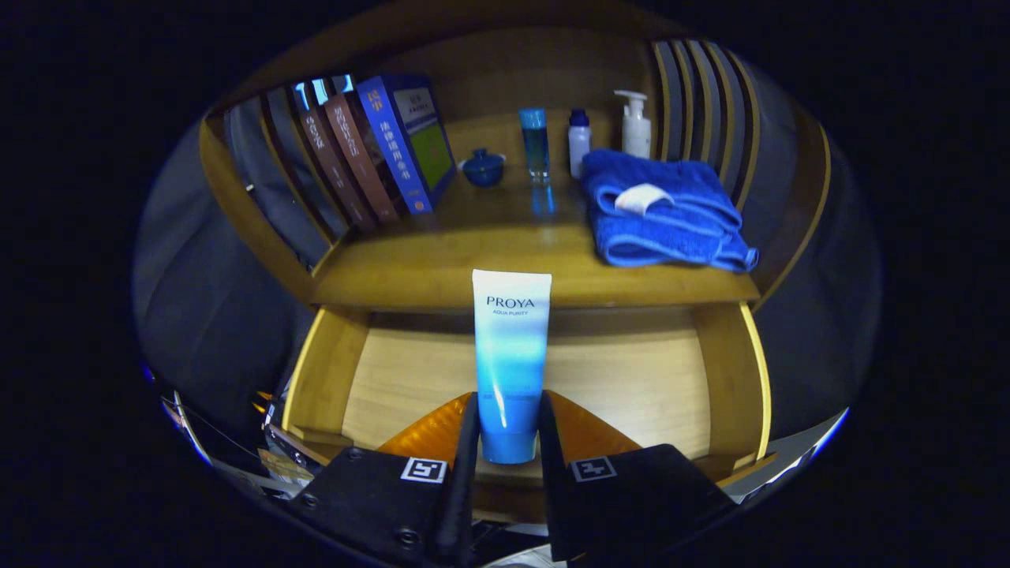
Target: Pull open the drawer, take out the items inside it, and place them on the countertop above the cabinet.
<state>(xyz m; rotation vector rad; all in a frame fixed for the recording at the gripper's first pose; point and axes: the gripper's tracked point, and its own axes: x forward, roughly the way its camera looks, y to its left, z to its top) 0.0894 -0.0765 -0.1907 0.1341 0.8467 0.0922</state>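
In the gripper view, the tool (509, 430) is closed down to the width of a blue and white tube (510, 355), with a finger pressing on either side of the tube's lower, darker end. The tube stands upright between the fingers, its long axis running straight up from the grip, its flat crimped end on top.

Below and behind the tube lies the pulled-out drawer (631, 379), its pale wooden floor bare as far as it can be seen around the tube and fingers; the strip right under the fingers is hidden. The tube hangs over the middle of the drawer, and its top reaches level with the front edge of the table (442, 276) above the cabinet.

That front edge is the relation the coming move turns on: the table lies ahead of the tool and higher than the grip, so the tube probably has to rise and travel forward to clear the edge.

On the table, leaning books (379, 150) fill the left rear corner and a folded blue towel (663, 213) lies along the right side. A small blue lidded cup (483, 168), a tall blue bottle (535, 143), a small white bottle (579, 140) and a pump bottle (635, 126) stand along the back edge. The front middle looks free, a likely spot for the tube.
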